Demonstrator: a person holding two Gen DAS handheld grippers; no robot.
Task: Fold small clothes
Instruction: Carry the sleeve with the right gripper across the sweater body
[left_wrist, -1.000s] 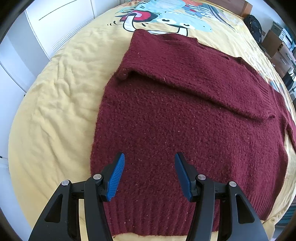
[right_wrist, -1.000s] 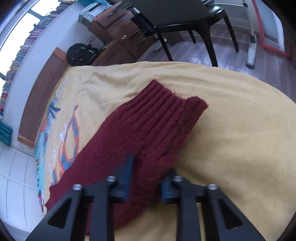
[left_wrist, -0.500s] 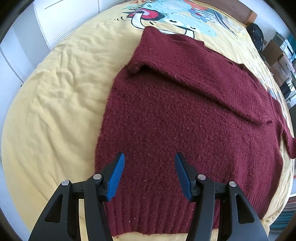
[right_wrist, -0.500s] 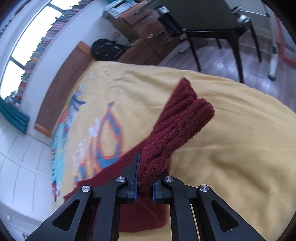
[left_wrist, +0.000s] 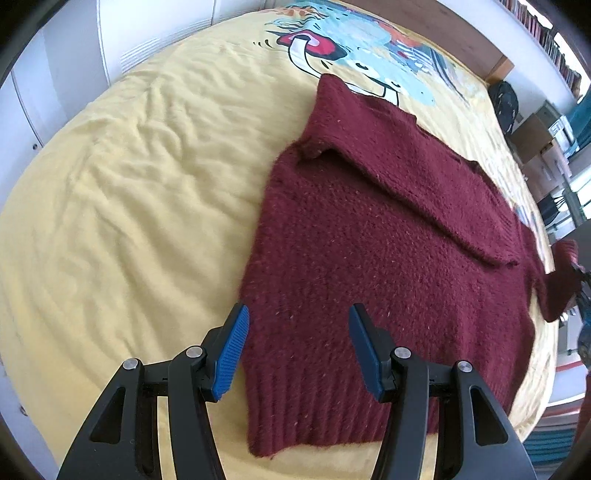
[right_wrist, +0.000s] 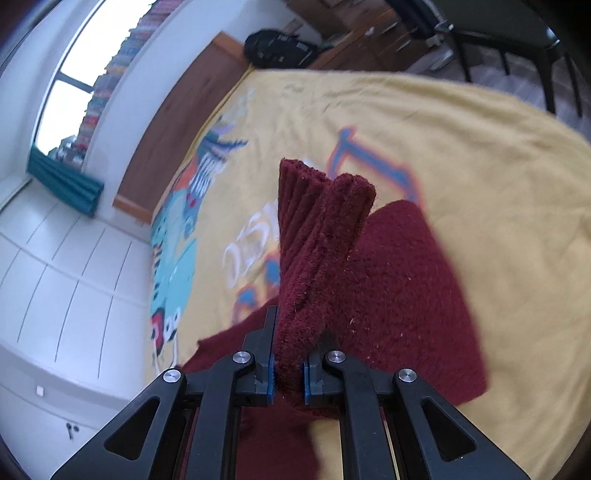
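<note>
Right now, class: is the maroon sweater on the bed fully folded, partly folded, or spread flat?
Partly folded. One sleeve lies across the sweater body; the right gripper holds the other sleeve's cuff lifted.

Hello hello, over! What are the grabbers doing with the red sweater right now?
Left gripper open, above sweater hem. Right gripper shut on sleeve cuff, lifted off yellow bedspread. One sleeve already folded across. Nothing in the way.

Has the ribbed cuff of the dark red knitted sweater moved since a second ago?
Yes. The ribbed cuff, pinched in the right gripper, has lifted off the yellow printed bedspread where it lay flat.
</note>
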